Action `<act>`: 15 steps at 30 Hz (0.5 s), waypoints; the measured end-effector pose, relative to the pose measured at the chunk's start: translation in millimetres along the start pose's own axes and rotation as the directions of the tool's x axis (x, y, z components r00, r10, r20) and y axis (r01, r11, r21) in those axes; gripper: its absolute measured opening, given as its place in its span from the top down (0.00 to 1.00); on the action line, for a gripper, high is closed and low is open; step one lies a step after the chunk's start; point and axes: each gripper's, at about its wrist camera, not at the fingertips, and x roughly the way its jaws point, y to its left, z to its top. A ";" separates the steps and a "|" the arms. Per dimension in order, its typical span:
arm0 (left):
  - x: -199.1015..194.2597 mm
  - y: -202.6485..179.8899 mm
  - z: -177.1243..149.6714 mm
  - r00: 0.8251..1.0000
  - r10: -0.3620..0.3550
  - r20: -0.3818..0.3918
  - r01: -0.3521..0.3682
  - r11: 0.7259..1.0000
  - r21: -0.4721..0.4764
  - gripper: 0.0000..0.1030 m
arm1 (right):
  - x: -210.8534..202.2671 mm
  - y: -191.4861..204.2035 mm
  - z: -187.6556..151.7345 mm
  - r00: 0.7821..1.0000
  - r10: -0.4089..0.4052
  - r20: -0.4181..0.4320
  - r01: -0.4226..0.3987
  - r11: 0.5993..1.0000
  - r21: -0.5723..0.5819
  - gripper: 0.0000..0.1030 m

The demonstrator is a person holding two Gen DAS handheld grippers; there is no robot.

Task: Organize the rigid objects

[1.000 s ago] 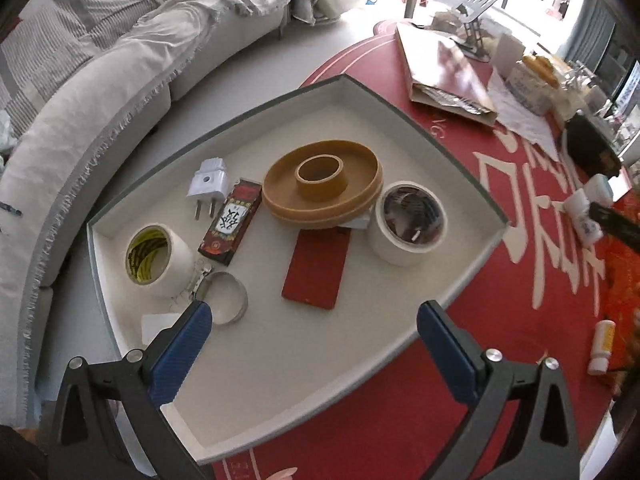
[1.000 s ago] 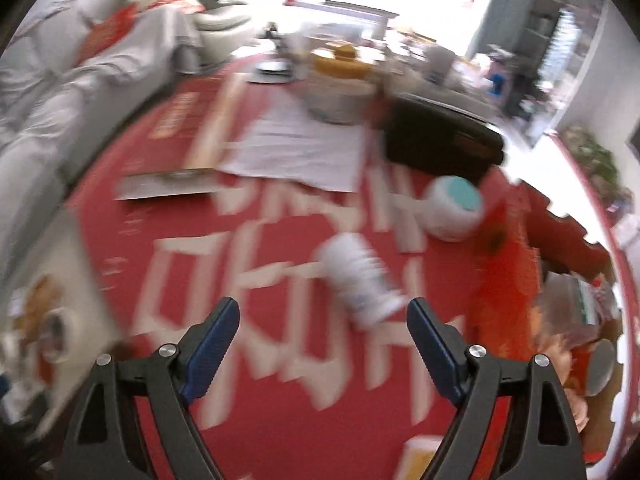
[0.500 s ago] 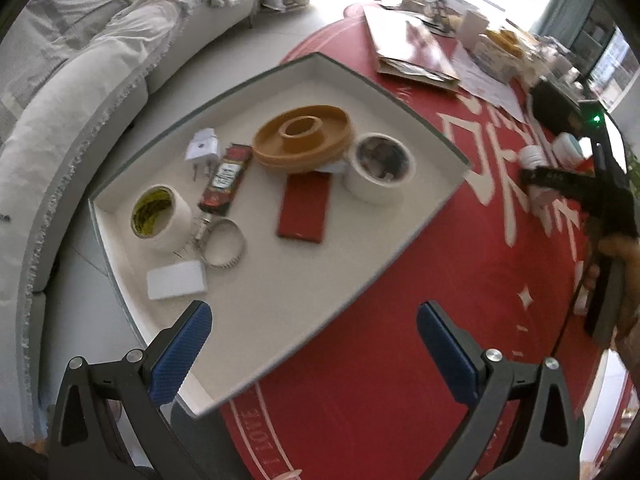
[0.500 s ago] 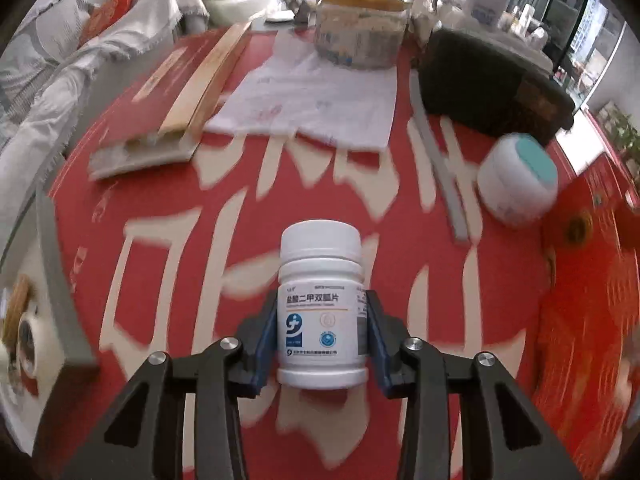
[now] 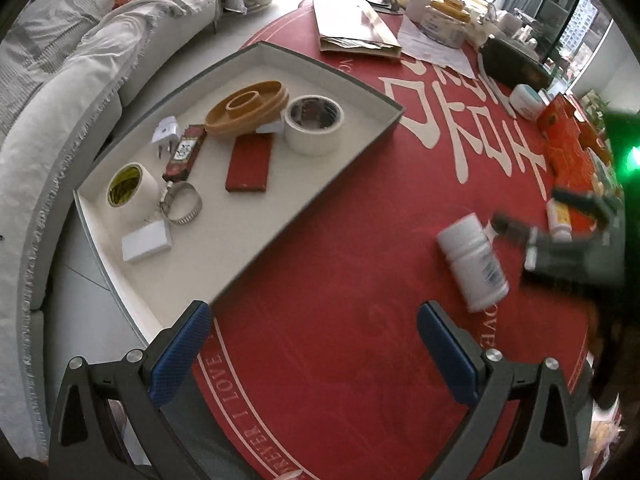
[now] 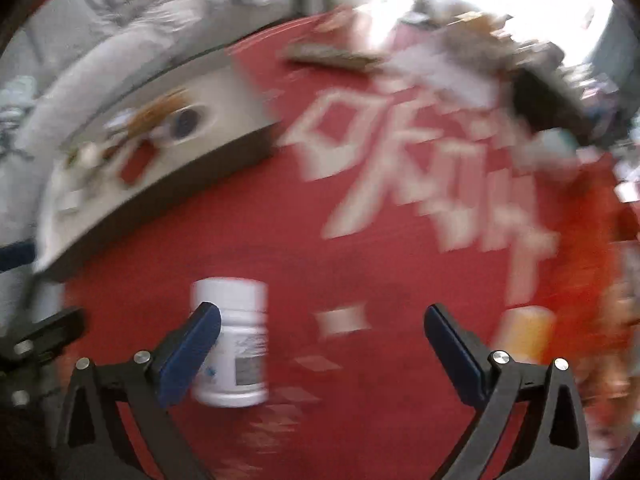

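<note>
The right gripper [image 6: 322, 344] has just sprung its jaws wide, freeing the white bottle [image 5: 472, 260] on the worktop [image 5: 340, 320]. The left gripper [image 5: 314, 344] is released and empty. Regrip squarely across the bottle's body, then carry it over the near wall of the tray [image 5: 312, 200].

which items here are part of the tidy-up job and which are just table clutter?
Job:
- white pill bottle, on the red cloth, outside the tray
- tray, already holding tape rolls, plug adapter, hose clamp
- right gripper, jaws wide apart, just opened, nothing between them
- left gripper, open

Lying about:
- papers
- black case
- sofa
</note>
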 end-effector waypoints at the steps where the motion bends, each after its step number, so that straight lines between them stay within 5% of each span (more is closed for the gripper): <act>1: -0.2 -2.0 -1.6 1.000 0.002 -0.001 -0.002 1.000 0.003 0.00 | 0.7 -13.0 2.0 0.999 -0.052 0.013 0.051 0.999 0.016 0.01; 5: -4.3 -9.2 -7.5 1.000 0.007 -0.002 -0.006 1.000 0.025 0.00 | 20.5 -58.1 15.8 0.992 -0.129 0.010 0.127 0.985 0.115 0.01; 8: -7.9 -10.3 -9.9 1.000 0.014 -0.001 -0.014 0.999 0.037 0.00 | 45.8 -77.5 19.7 0.995 -0.078 -0.063 0.088 0.979 0.185 0.01; 10: -10.0 -9.3 -10.5 1.000 0.019 0.002 -0.019 0.999 0.038 0.00 | 57.3 -85.5 13.1 0.994 0.012 -0.105 0.019 0.957 0.290 0.01; 13: -11.9 -7.9 -9.7 1.000 0.013 0.005 -0.013 0.999 0.036 0.00 | 47.7 -82.3 -5.9 0.989 0.138 -0.056 -0.101 0.898 0.429 0.00; 15: -13.8 -9.5 -8.0 1.000 0.015 0.012 -0.015 0.999 0.042 0.00 | 38.5 -69.3 -19.5 0.956 0.293 -0.009 -0.256 0.850 0.461 0.00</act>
